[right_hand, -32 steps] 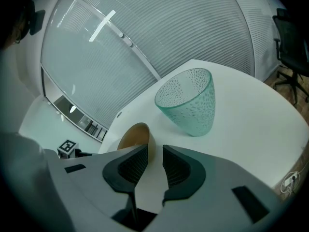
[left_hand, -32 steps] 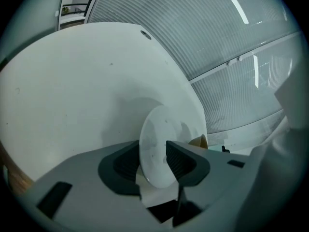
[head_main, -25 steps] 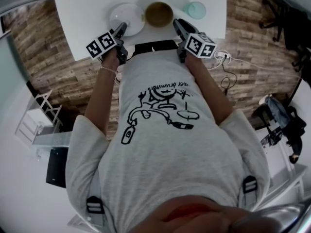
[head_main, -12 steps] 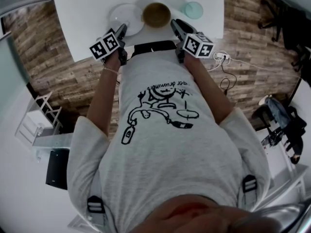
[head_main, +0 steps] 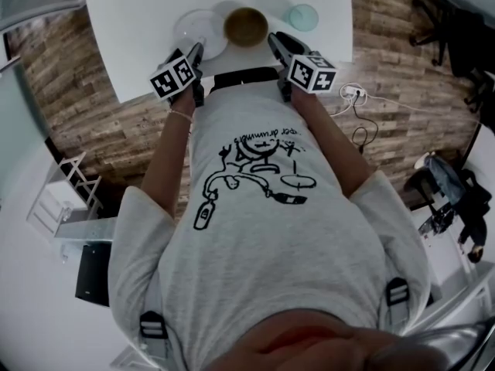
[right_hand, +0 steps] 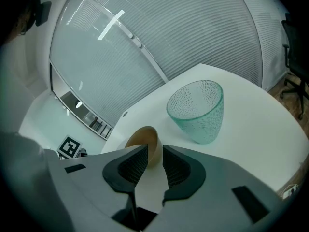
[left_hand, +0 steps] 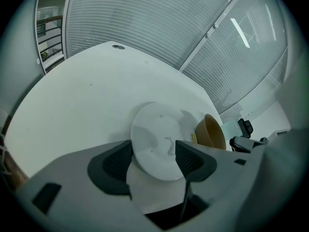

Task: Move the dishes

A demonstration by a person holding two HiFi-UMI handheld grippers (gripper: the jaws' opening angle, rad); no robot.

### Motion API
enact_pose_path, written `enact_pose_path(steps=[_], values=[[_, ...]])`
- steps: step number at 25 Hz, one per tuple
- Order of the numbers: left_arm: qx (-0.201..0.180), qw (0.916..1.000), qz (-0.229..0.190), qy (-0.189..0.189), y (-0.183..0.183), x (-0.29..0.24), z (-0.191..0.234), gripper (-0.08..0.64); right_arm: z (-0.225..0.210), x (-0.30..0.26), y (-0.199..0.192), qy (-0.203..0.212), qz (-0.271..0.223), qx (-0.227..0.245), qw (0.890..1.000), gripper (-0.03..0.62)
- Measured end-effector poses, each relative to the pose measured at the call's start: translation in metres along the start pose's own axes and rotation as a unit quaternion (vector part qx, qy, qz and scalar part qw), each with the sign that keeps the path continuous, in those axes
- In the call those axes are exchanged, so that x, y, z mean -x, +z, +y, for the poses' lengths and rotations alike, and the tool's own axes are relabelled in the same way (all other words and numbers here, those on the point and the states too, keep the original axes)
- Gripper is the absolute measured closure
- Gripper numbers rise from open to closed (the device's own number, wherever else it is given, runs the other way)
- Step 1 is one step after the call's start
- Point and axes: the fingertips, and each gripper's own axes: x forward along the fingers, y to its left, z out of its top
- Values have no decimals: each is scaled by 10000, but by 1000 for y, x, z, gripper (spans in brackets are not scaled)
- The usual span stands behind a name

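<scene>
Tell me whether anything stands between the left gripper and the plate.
Nothing visible does. The near rim of the plate lies between the jaws of the left gripper, which have just been opening. The bowl sits beside the plate, outside those jaws.

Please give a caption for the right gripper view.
Right tool, jaws narrowly apart, at the bowl, glass beside it.
</scene>
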Motion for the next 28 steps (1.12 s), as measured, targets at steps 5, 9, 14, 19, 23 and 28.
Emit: enact_pose_path(steps=[5, 9, 14, 19, 23, 28], values=[[-22, 10000, -46, -28, -1, 1, -4, 262, 6, 3, 3, 19, -26, 317, 9995, 483], [38, 9999, -98, -1, -1, 2, -1, 261, 9, 6, 6, -7, -102, 511, 9986, 482], [41, 9999, -132, 65, -1, 4, 4, 255, 12, 11, 10, -22, -144, 743, 9971, 483], [7, 9994, -334, 3, 5, 20, 3, 255, 26, 19, 21, 6, -266, 1209, 9923, 483], [-198, 9969, -700, -309, 21, 42, -17, 268, 47, 30, 35, 115, -389, 1704, 9845, 483], [-793, 9818, -1400, -1006, 57, 84, -73, 396, 73, 46, 58, 236, -555, 2168, 9743, 485]])
